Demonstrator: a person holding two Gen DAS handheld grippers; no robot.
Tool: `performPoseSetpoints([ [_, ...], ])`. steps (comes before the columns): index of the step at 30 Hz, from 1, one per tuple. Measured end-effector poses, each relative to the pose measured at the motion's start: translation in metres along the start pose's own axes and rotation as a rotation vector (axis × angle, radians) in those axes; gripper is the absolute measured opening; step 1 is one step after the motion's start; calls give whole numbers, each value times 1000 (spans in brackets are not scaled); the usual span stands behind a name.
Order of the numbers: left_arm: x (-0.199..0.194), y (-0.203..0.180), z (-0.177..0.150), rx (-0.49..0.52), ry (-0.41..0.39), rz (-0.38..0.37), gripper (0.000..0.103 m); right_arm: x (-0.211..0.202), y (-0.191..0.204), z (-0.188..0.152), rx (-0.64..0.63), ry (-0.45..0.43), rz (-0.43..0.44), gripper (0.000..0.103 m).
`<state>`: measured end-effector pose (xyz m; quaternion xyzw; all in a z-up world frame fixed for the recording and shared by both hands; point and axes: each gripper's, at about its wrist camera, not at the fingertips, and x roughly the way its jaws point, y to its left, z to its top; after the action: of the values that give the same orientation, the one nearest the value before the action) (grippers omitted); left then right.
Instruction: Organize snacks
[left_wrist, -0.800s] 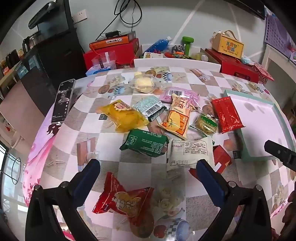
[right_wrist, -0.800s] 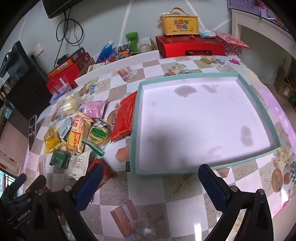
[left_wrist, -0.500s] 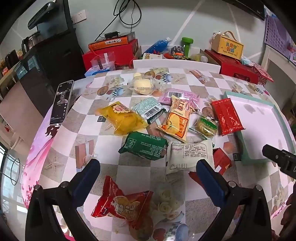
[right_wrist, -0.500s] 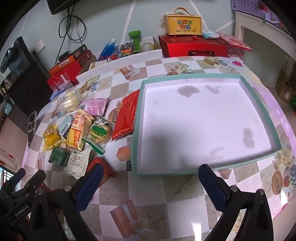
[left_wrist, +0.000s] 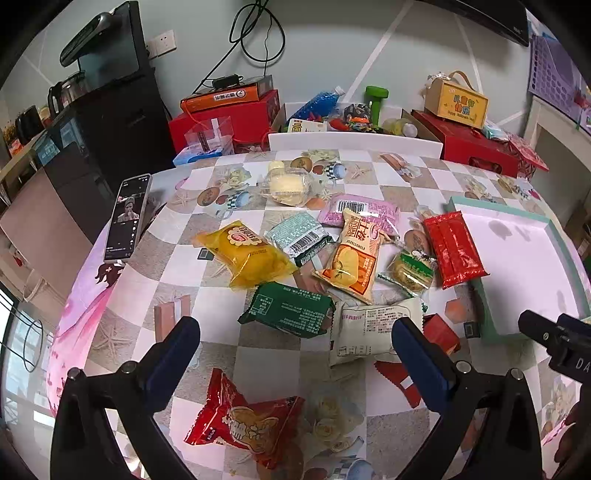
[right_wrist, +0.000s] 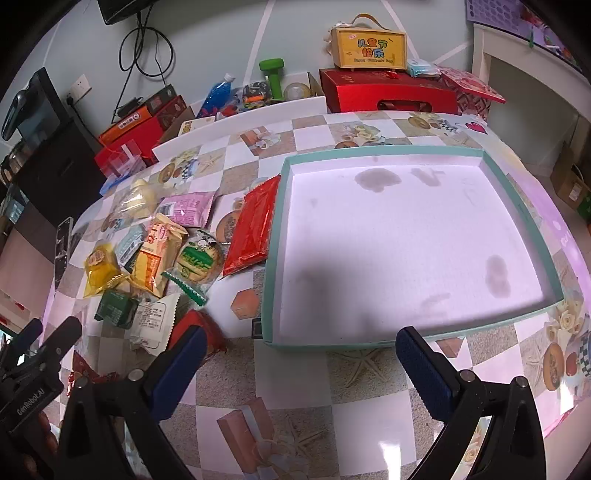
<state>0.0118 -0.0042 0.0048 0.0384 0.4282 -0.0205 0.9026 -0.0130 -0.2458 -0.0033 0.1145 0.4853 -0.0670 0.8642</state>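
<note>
Several snack packets lie on the checked tablecloth. In the left wrist view I see a yellow packet (left_wrist: 251, 256), a dark green packet (left_wrist: 288, 308), a white packet (left_wrist: 369, 326), an orange packet (left_wrist: 354, 258), a long red packet (left_wrist: 452, 247) and a red bun packet (left_wrist: 247, 421). My left gripper (left_wrist: 295, 350) hangs open above the green and white packets, holding nothing. A teal-rimmed shallow box (right_wrist: 271, 258) with nothing in it lies to the right. My right gripper (right_wrist: 299, 358) is open over the box's near edge.
A phone (left_wrist: 127, 218) lies at the table's left edge. Red gift boxes (left_wrist: 225, 118), a blue bottle (left_wrist: 321, 99), a green dumbbell (left_wrist: 375, 99) and a yellow carton (right_wrist: 367, 46) crowd the back. A black cabinet (left_wrist: 107, 122) stands to the left.
Both views have drifted slightly, so the packets and the box sit a little lower in frame. Both grippers stay wide open with nothing held.
</note>
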Motion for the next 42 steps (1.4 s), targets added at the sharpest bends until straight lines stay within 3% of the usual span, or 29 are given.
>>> performPoseSetpoints([
  [42,3,1,-1,-15,22,-14,103,2,3,-2,-7,2,-2,103],
])
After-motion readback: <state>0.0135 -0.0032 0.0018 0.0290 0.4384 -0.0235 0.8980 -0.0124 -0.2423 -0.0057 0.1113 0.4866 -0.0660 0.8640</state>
